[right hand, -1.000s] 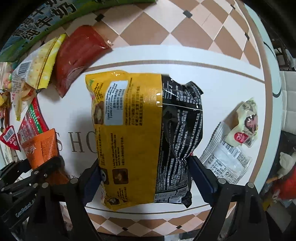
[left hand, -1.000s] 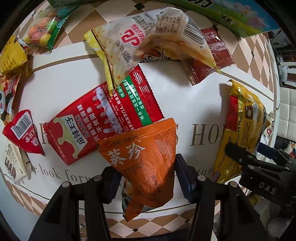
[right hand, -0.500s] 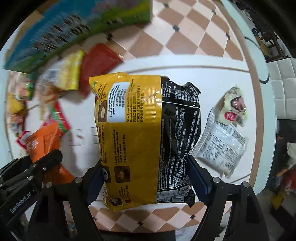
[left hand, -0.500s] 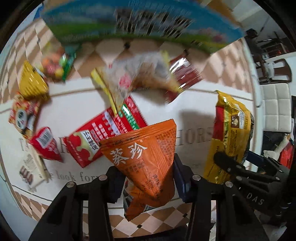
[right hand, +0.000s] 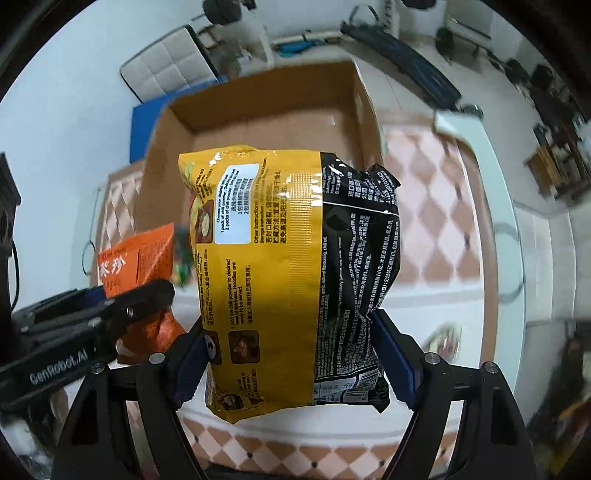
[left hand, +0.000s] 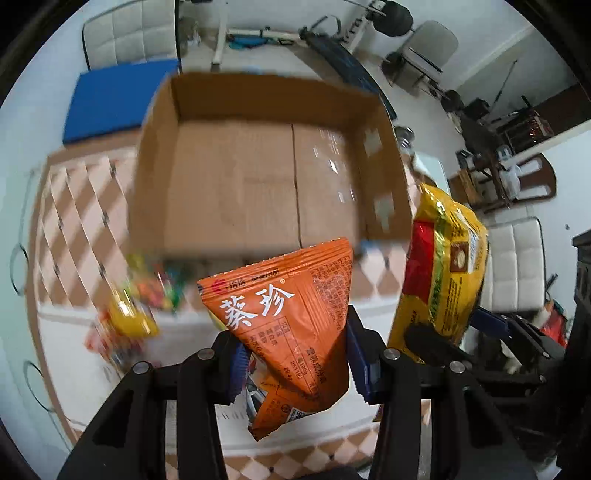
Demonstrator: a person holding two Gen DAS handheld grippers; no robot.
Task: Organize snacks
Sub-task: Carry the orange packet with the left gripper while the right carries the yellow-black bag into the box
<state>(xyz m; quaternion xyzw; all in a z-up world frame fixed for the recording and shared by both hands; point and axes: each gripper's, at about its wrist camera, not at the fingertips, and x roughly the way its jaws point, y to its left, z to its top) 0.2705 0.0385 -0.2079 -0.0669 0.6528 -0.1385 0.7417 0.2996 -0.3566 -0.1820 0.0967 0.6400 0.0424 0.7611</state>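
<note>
My left gripper (left hand: 295,358) is shut on an orange snack packet (left hand: 291,325) and holds it in the air above the table. My right gripper (right hand: 291,358) is shut on a large yellow and black noodle bag (right hand: 291,273), also in the air. An open cardboard box (left hand: 266,184), empty inside, stands at the far side of the table ahead of both grippers; it also shows in the right wrist view (right hand: 266,110). The noodle bag shows to the right in the left wrist view (left hand: 439,266). The orange packet shows at left in the right wrist view (right hand: 136,258).
Several small snack packets (left hand: 140,306) lie blurred on the checkered table (left hand: 74,221) left of my left gripper. Another packet (right hand: 447,339) lies at the table's right. White chairs (left hand: 129,33), a blue mat (left hand: 107,99) and exercise gear stand beyond the box.
Both grippers have lifted and tilted up from looking down at the table. The cardboard box has come into view ahead. The packets stay gripped.
</note>
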